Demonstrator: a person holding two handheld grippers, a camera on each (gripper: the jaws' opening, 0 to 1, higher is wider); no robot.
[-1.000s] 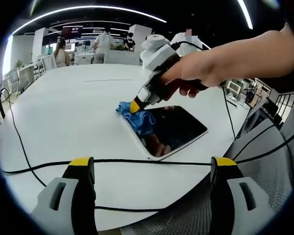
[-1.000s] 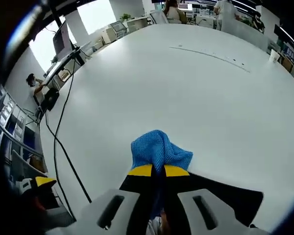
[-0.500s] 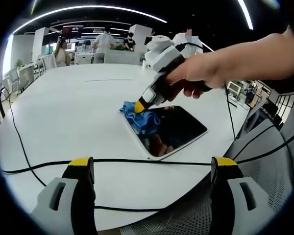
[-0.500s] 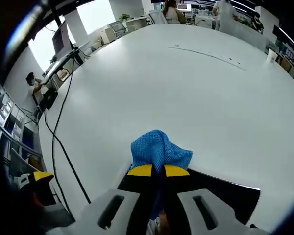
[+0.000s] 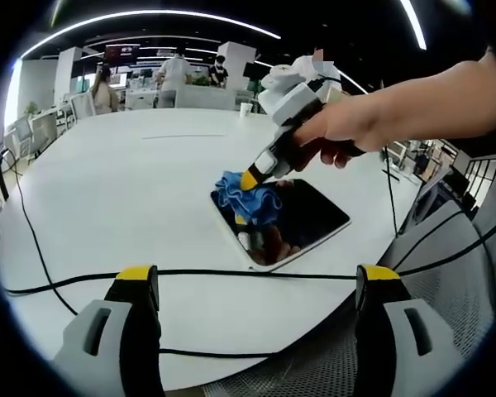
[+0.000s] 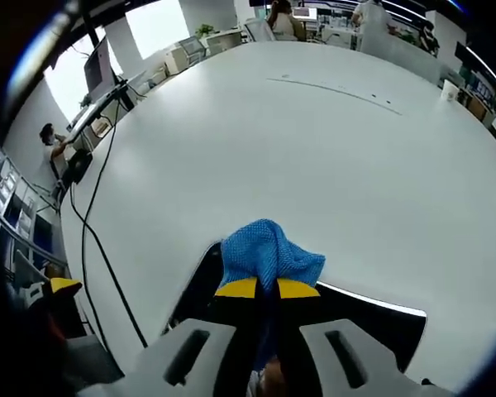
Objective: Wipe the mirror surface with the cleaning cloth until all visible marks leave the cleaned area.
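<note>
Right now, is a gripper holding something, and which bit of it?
The right gripper pinches the blue cloth by one bunched end. The left gripper holds nothing.

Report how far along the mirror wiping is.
In hand: the right hand-held gripper, shut on the blue cloth, presses it onto the mirror near its far corner. Done: I cannot tell which part is already clean. Left: most of the dark glass lies uncovered. The left hand-held gripper is open, off the mirror.

Right tongs [image 6: 267, 288] are pinched shut on the crumpled blue cloth [image 6: 270, 251], hand [image 5: 345, 131] angling them downward; left tongs [image 5: 256, 275] hang wide open, low.
</note>
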